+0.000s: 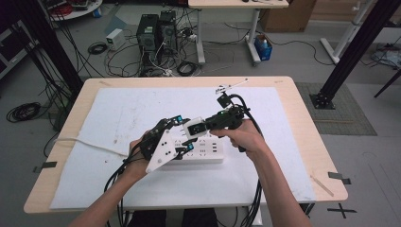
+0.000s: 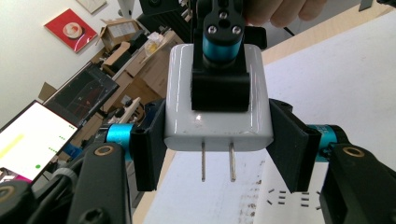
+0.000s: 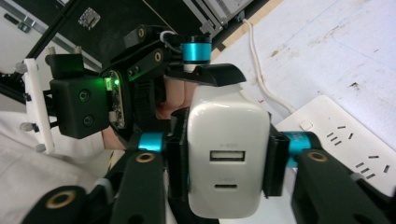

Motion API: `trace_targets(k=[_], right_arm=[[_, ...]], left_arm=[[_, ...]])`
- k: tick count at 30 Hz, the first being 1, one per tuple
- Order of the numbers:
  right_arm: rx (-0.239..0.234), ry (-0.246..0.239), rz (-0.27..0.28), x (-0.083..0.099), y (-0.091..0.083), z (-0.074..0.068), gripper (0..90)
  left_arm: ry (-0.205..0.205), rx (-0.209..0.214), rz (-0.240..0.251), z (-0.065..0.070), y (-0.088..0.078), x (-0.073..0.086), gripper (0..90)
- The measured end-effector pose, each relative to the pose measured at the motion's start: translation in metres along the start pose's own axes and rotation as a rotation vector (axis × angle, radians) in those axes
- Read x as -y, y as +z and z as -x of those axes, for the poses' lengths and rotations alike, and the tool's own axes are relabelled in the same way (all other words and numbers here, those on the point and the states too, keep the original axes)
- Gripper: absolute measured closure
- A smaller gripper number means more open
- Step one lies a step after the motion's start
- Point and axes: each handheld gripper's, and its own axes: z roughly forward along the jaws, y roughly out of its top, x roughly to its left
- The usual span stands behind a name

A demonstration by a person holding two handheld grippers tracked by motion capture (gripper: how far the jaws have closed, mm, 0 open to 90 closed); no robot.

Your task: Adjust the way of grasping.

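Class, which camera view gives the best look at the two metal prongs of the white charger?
The left gripper view: both prongs of the white charger hang bare below its body. The right gripper view shows its port face instead. In the high view the charger is small, prongs indiscernible.

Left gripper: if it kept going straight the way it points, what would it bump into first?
Probably the right gripper, already clamped on the same white plastic plug adapter that the left gripper holds; depth beyond is unclear.
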Motion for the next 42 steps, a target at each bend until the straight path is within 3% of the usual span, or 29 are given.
trace_targets(k=[10,14,20,22,28,36,38,42], right_arm=[[0.013,0.014,0.006,0.002,0.002,0.002,62.1],[0.052,0.004,0.005,0.002,0.004,0.000,62.1],[0.061,-0.004,0.003,0.003,0.005,-0.002,62.2],[0.067,-0.007,0.001,0.003,0.006,-0.002,62.2],[0.088,-0.007,0.017,0.003,0.003,0.000,62.2],[0.124,-0.032,0.052,0.004,-0.008,-0.001,62.2],[0.175,-0.053,0.031,0.004,-0.010,-0.003,62.2],[0.220,-0.085,0.023,0.002,-0.014,-0.006,62.1]], left_arm=[[-0.011,0.016,-0.008,-0.001,0.001,0.004,42.4],[-0.018,0.029,-0.008,-0.002,0.002,0.006,42.3],[-0.023,0.036,-0.007,-0.003,0.002,0.007,41.8],[-0.038,0.028,-0.002,-0.004,0.002,0.007,35.5],[-0.062,0.043,-0.011,-0.007,-0.001,0.009,30.7],[-0.143,0.144,-0.094,-0.020,-0.004,0.018,23.0],[-0.178,0.190,-0.127,-0.029,-0.006,0.022,22.8],[-0.231,0.261,-0.194,-0.047,-0.008,0.029,22.8]])
